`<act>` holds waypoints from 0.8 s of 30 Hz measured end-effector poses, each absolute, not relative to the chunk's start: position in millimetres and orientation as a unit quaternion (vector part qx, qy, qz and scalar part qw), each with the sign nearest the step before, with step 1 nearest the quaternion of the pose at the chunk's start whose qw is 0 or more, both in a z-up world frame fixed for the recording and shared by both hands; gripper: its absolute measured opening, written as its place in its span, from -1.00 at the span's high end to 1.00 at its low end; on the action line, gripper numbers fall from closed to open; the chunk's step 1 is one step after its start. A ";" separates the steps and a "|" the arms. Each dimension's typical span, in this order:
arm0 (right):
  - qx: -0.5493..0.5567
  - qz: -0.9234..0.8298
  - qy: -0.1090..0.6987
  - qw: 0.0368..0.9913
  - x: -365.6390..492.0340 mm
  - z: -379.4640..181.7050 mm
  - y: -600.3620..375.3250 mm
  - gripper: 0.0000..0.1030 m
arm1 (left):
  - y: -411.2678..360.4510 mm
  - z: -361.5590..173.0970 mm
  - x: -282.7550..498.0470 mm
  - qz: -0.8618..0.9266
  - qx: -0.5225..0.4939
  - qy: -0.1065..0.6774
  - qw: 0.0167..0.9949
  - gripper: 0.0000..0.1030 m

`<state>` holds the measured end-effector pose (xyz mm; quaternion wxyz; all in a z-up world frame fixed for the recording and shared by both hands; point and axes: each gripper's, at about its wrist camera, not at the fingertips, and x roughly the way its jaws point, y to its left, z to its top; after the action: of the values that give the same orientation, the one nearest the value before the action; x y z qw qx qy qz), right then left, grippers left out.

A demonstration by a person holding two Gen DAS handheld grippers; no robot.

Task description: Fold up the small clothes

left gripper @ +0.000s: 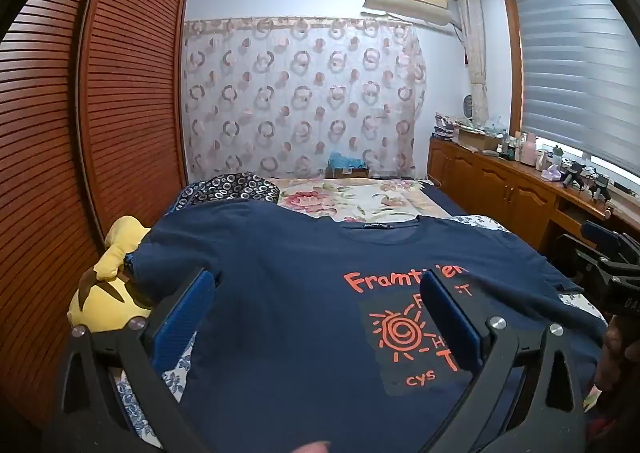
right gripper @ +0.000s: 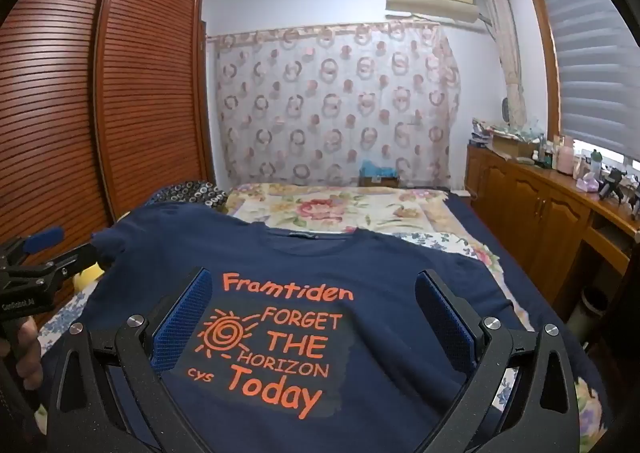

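Observation:
A navy T-shirt (left gripper: 280, 293) (right gripper: 380, 265) with orange print lies spread flat, front up, on the bed, collar toward the far end. My left gripper (left gripper: 320, 293) hovers open above its left half, with nothing between the blue pads. My right gripper (right gripper: 316, 293) hovers open over the printed chest, also holding nothing. The right gripper (left gripper: 608, 253) shows at the right edge of the left wrist view. The left gripper (right gripper: 44, 253) shows at the left edge of the right wrist view, near the shirt's left sleeve.
A yellow plush toy (left gripper: 108, 293) lies at the bed's left edge beside the slatted wardrobe (left gripper: 80, 133). A floral quilt (right gripper: 340, 209) and a dark patterned pillow (left gripper: 240, 185) lie beyond the collar. A wooden cabinet (right gripper: 540, 205) with clutter runs along the right wall.

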<state>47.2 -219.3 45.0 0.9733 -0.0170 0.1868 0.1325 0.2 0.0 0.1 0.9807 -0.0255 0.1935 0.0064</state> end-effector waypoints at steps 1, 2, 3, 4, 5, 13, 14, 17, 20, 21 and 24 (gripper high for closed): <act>-0.015 0.134 0.184 0.974 47.1 45.0 -219.6 -1.00 | 0.2 0.2 0.6 0.006 -0.025 0.193 0.981 -1.00; -0.013 0.134 0.182 0.974 47.1 44.9 -219.9 -1.00 | 0.7 0.3 1.2 0.005 -0.024 0.193 0.981 -1.00; -0.012 0.134 0.181 0.974 47.0 45.0 -220.2 -1.00 | -1.4 0.4 -0.1 0.010 -0.015 0.185 0.982 -1.00; -0.013 0.134 0.181 0.974 46.9 45.0 -220.2 -1.00 | -1.9 0.2 0.2 0.012 -0.015 0.186 0.982 -1.00; -0.013 0.133 0.181 0.974 47.0 45.0 -220.3 -1.00 | -1.1 0.7 -0.8 0.010 -0.018 0.182 0.983 -1.00; -0.010 0.134 0.183 0.974 47.7 44.1 -221.4 -1.00 | -5.5 8.6 -1.6 0.013 -0.017 0.184 0.983 -1.00; -0.009 0.134 0.183 0.974 47.6 44.0 -221.6 -1.00 | -5.4 9.4 -0.7 0.014 -0.017 0.184 0.983 -1.00; -0.009 0.134 0.184 0.974 47.7 43.5 -221.8 -1.00 | -8.5 13.9 -1.8 0.014 -0.016 0.186 0.982 -1.00; -0.008 0.135 0.183 0.974 47.9 43.2 -221.9 -1.00 | -7.2 11.6 -3.0 0.014 -0.016 0.184 0.983 -1.00; -0.008 0.135 0.183 0.974 47.8 43.1 -221.9 -1.00 | -7.4 12.1 -3.2 0.014 -0.017 0.184 0.983 -1.00; -0.007 0.134 0.184 0.974 48.2 43.0 -221.5 -1.00 | -7.3 10.1 -3.0 0.014 -0.015 0.183 0.983 -1.00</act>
<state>48.2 -221.5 43.0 0.9736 -0.0073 0.1844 0.1345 -3.0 -7.3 10.1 0.9828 -0.0148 0.1833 0.0145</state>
